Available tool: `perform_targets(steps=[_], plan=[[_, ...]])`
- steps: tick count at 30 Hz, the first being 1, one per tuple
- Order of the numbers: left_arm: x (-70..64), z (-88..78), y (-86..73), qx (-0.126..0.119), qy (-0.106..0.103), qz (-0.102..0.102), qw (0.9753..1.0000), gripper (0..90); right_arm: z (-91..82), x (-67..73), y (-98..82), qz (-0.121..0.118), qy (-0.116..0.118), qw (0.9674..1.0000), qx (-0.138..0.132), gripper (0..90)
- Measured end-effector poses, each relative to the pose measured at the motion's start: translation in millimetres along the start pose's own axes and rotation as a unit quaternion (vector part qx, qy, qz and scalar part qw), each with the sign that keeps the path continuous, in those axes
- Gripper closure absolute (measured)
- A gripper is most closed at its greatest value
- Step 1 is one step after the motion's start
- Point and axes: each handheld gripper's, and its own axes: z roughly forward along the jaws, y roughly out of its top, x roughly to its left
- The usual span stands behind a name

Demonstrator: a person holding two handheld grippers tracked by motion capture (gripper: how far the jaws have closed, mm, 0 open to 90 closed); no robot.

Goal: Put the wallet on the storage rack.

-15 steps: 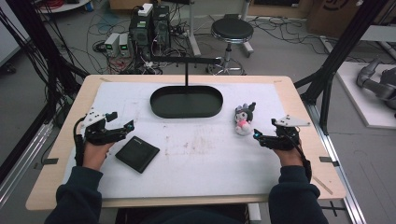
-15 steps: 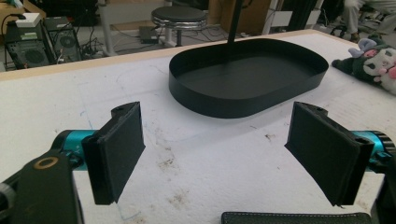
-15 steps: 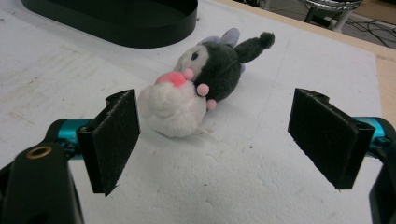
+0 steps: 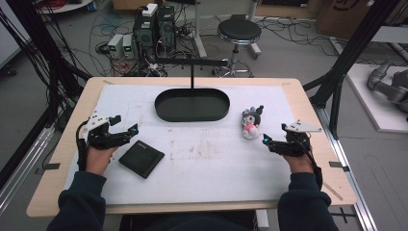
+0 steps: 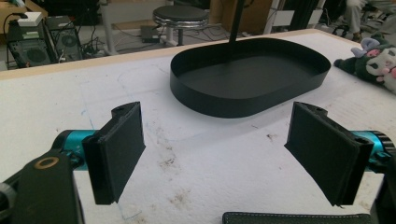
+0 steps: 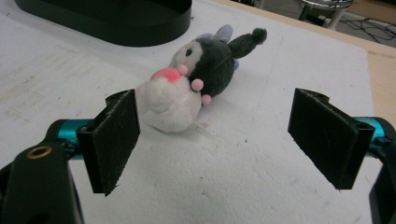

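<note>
We hold two grippers over the white table [image 4: 202,178], and both have their fingers wide apart.

Our left gripper [image 4: 126,130] is just above a flat black wallet [image 4: 141,158] that lies near it. Our right gripper [image 4: 265,140] sits close to a small plush toy [image 4: 251,123], which lies on its side between the gripper and the black oval tray [image 4: 192,117]. The tray sits at the far middle of the table, and nothing is held in either gripper.

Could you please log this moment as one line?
left gripper: open, by wallet | right gripper: open, by plush toy | tray: empty
</note>
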Motion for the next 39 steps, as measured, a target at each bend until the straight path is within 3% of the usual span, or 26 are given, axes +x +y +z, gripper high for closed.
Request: perform_targets(steps=[9, 11, 12, 13, 17, 23, 25, 28, 29, 30, 32, 34, 35, 36, 39], plan=[[-5.4, -2.3, -0.6, 0.008, -0.015, 0.003, 0.9998, 21.1, 0.0, 3.3, 2.0, -0.001, -0.002, 1.0000, 0.000, 16.9], [-5.9, -0.9, -2.2, 0.020, -0.018, 0.000, 0.9996, 21.1, 1.0, 3.5, 2.3, -0.004, 0.000, 1.0000, -0.001, 17.0], [-5.9, 1.6, -4.9, 0.040, -0.028, -0.008, 0.9988, 21.1, 2.0, 3.4, 2.4, -0.003, 0.001, 1.0000, 0.000, 17.0], [-5.9, 1.6, -4.9, 0.040, -0.028, -0.008, 0.9988, 21.1, 2.0, 3.4, 2.4, -0.003, 0.001, 1.0000, 0.000, 17.0], [-7.7, 7.7, -11.9, 0.091, -0.045, -0.007, 0.9948, 21.9, 6.6, 2.2, 3.1, -0.004, 0.004, 1.0000, 0.003, 17.0], [-9.4, 12.5, -16.8, 0.126, -0.069, -0.001, 0.9896, 31.9, 6.8, 2.6, 3.2, -0.005, 0.004, 1.0000, 0.004, 17.1], [-5.2, 13.5, -21.1, 0.140, -0.069, -0.015, 0.9877, 39.8, 5.6, 3.5, 3.8, -0.004, 0.003, 1.0000, 0.002, 17.1], [2.4, 12.6, -25.8, 0.167, -0.070, -0.033, 0.9830, 43.6, 5.5, 3.6, 3.9, -0.006, 0.003, 1.0000, 0.002, 17.1], [6.3, 12.5, -28.6, 0.183, -0.079, -0.043, 0.9789, 45.4, 5.8, 3.4, 3.7, -0.006, 0.003, 1.0000, 0.003, 17.1], [6.3, 12.5, -28.6, 0.183, -0.079, -0.043, 0.9789, 46.4, 5.8, 3.4, 3.7, -0.006, 0.003, 1.0000, 0.003, 17.1], [6.9, 14.8, -32.5, 0.199, -0.093, -0.052, 0.9741, 47.3, 6.4, 2.8, 3.4, -0.006, 0.003, 1.0000, 0.003, 17.1], [8.2, 14.5, -32.7, 0.199, -0.097, -0.058, 0.9735, 47.3, 6.8, 2.8, 3.1, -0.005, 0.003, 1.0000, 0.005, 17.1], [8.7, 14.5, -33.0, 0.198, -0.102, -0.061, 0.9729, 53.3, 7.1, 2.7, 3.0, -0.005, 0.003, 1.0000, 0.006, 17.1], [9.7, 14.6, -33.3, 0.199, -0.116, -0.066, 0.9709, 53.3, 7.1, 2.7, 3.0, -0.005, 0.003, 1.0000, 0.006, 17.1], [9.3, 15.1, -30.5, 0.198, -0.107, -0.072, 0.9718, 65.7, 7.6, 3.1, 3.1, -0.006, 0.002, 1.0000, 0.006, 17.1]])
